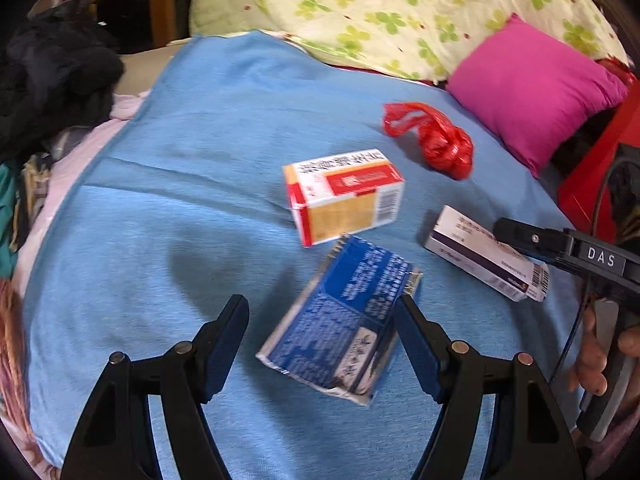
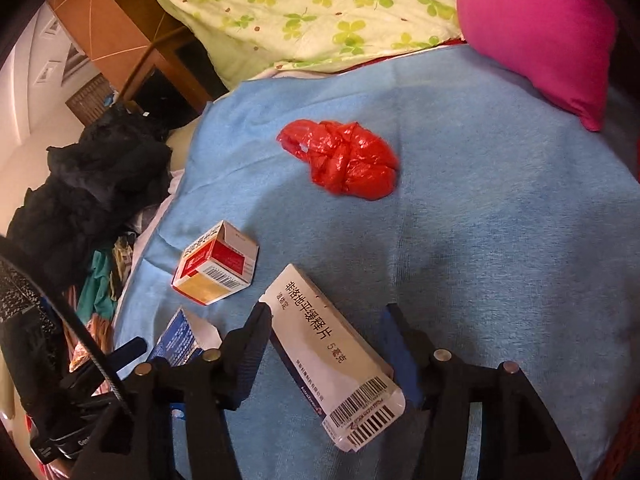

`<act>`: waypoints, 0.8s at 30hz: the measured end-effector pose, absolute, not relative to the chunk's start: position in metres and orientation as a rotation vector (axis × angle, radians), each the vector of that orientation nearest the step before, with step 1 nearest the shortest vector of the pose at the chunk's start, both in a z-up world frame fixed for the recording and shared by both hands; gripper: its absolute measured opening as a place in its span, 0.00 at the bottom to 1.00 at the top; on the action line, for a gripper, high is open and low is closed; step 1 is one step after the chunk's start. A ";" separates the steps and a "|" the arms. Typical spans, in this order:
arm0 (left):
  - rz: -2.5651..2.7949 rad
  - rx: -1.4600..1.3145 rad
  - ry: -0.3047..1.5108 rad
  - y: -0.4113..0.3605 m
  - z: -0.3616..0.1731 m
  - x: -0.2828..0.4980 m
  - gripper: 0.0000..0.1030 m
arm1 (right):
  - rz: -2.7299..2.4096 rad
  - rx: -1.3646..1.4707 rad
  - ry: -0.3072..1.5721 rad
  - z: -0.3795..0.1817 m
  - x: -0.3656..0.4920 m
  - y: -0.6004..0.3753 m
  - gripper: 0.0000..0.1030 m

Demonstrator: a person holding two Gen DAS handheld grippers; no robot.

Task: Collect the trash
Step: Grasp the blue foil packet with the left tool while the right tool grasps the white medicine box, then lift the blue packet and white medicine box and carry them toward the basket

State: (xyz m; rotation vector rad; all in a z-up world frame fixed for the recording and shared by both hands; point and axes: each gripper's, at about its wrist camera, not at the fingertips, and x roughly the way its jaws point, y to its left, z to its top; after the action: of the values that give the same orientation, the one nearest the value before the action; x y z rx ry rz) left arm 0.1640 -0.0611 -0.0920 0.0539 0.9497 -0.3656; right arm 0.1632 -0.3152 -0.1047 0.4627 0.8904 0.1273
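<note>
— Trash is spread on the blue blanket (image 1: 168,184); how are the tools set?
— Both are spread wide: the left tool (image 1: 322,312) around the blue box (image 1: 340,320), the right tool (image 2: 328,320) around the white box (image 2: 332,356); neither is clamped.

Three boxes (image 1: 344,196) lie on the blanket (image 1: 200,160) before the bag (image 1: 432,140).

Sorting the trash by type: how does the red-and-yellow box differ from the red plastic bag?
The red-and-yellow box is rigid, printed cardboard with a barcode; the red plastic bag is crumpled, glossy and plain. The box keeps square edges, with one end flap open; the bag is a shapeless wad. Both lie untouched on the blue blanket.
</note>
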 end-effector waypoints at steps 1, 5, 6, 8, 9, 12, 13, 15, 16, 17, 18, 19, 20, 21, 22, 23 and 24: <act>-0.366 0.058 0.952 -0.064 -0.094 0.164 0.74 | 0.139 0.466 0.894 -0.105 0.164 -0.314 0.59; -0.372 0.049 0.972 -0.068 -0.098 0.167 0.75 | 0.168 0.430 0.946 -0.111 0.165 -0.305 0.63; -0.372 0.046 0.984 -0.069 -0.100 0.168 0.75 | 0.159 0.417 0.985 -0.119 0.167 -0.303 0.64; -0.366 0.050 0.996 -0.066 -0.102 0.168 0.75 | 0.164 0.406 0.970 -0.121 0.165 -0.303 0.65; -0.365 0.055 1.001 -0.067 -0.104 0.168 0.75 | 0.173 0.400 0.967 -0.121 0.164 -0.303 0.66; -0.360 0.068 1.011 -0.069 -0.107 0.168 0.75 | 0.170 0.358 0.970 -0.121 0.162 -0.299 0.67; -0.359 0.069 1.015 -0.069 -0.107 0.167 0.75 | 0.163 0.340 0.976 -0.121 0.162 -0.296 0.67; -0.358 0.071 1.022 -0.069 -0.109 0.167 0.75 | 0.146 0.323 0.984 -0.120 0.162 -0.293 0.67; -0.359 0.072 1.022 -0.069 -0.110 0.167 0.75 | 0.140 0.310 0.990 -0.121 0.162 -0.291 0.67; -0.360 0.074 1.021 -0.069 -0.110 0.167 0.75 | 0.136 0.298 0.992 -0.122 0.161 -0.287 0.67; -0.360 0.076 1.021 -0.069 -0.110 0.167 0.75 | 0.134 0.299 0.993 -0.123 0.163 -0.286 0.68; -0.359 0.076 1.021 -0.069 -0.110 0.167 0.75 | 0.134 0.309 0.993 -0.123 0.164 -0.287 0.68; -0.359 0.076 1.028 -0.069 -0.111 0.168 0.75 | 0.135 0.316 0.993 -0.124 0.165 -0.289 0.68; -0.360 0.073 1.033 -0.069 -0.113 0.169 0.75 | 0.138 0.322 0.994 -0.124 0.165 -0.290 0.68; -0.362 0.067 1.036 -0.069 -0.114 0.169 0.75 | 0.142 0.322 0.993 -0.124 0.165 -0.290 0.68; -0.363 0.063 1.040 -0.068 -0.114 0.169 0.75 | 0.145 0.314 0.991 -0.124 0.164 -0.290 0.68; -0.366 0.059 1.044 -0.068 -0.115 0.169 0.75 | 0.146 0.297 0.991 -0.124 0.164 -0.289 0.68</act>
State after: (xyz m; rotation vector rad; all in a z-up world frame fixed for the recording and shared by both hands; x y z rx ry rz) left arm 0.1689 -0.0681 -0.1148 0.0591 1.0440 -0.3659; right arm 0.1640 -0.2888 -0.1238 0.2966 0.9910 0.1463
